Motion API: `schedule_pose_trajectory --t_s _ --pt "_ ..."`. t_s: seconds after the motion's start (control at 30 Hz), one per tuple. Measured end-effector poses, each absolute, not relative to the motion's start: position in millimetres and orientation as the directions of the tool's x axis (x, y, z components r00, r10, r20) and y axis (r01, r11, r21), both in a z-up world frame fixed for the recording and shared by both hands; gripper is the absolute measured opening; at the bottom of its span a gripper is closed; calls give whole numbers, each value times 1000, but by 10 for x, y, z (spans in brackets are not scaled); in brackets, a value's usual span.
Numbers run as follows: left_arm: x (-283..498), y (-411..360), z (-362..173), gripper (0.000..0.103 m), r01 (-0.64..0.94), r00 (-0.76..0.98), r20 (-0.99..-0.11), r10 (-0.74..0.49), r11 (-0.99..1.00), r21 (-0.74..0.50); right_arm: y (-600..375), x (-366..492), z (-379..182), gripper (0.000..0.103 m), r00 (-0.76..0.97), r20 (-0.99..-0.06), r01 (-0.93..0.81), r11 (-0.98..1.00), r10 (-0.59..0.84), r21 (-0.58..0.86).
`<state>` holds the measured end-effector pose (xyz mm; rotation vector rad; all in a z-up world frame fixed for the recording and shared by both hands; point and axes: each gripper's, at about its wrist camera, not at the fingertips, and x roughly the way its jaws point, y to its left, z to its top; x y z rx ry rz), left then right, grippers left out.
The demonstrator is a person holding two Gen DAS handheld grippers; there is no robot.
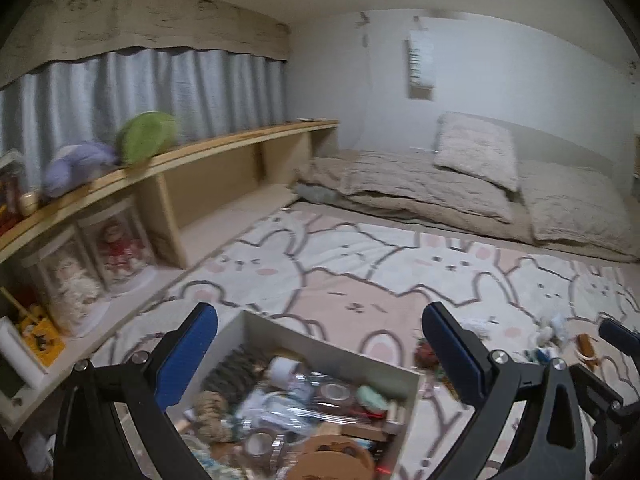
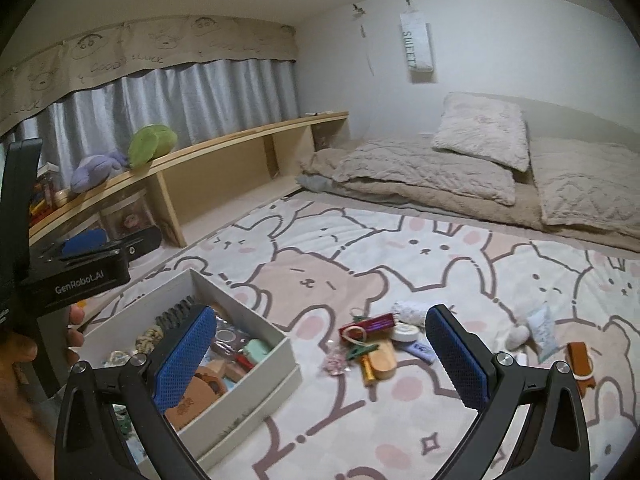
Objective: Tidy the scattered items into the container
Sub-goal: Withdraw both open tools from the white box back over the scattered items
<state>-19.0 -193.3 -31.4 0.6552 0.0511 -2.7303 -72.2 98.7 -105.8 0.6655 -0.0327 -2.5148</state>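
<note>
Both grippers read as released: we see the left gripper (image 1: 320, 354) spread wide above the white box (image 1: 320, 344), the right gripper (image 2: 320, 354) equally spread and holding nothing. Beyond the right gripper we log the scattered items (image 2: 372, 344) lying on the bunny rug (image 2: 400, 248), just right of the box. Farther back sit beige bedding (image 2: 440, 172) and a wooden shelf (image 2: 240, 136).

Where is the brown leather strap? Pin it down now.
In the right wrist view, the brown leather strap lies on the bunny rug, far right of the scattered pile, beside the pale blue packet, well away from the white box.
</note>
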Motion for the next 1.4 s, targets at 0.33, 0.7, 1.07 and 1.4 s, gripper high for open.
schedule_pose_trajectory --t_s 0.33,0.7,1.07,1.4 --pt "-317 -1527 -300 103 225 -866 -450 -217 -974 37 1356 -721 -1067 103 -776 -462 435 -895 -429 100" --pt "-384 -1135 -261 103 143 -898 -416 -143 -989 31 1863 -684 -988 103 -817 -435 381 -920 -379 86" --pt "-484 -797 -254 103 31 -907 -420 -30 -1000 5 2260 -679 -981 103 -859 -399 316 -946 -320 78" --pt "-515 -659 -245 103 -3 -923 -385 15 -999 -32 2603 -697 -1033 103 -879 -378 263 -957 -290 124"
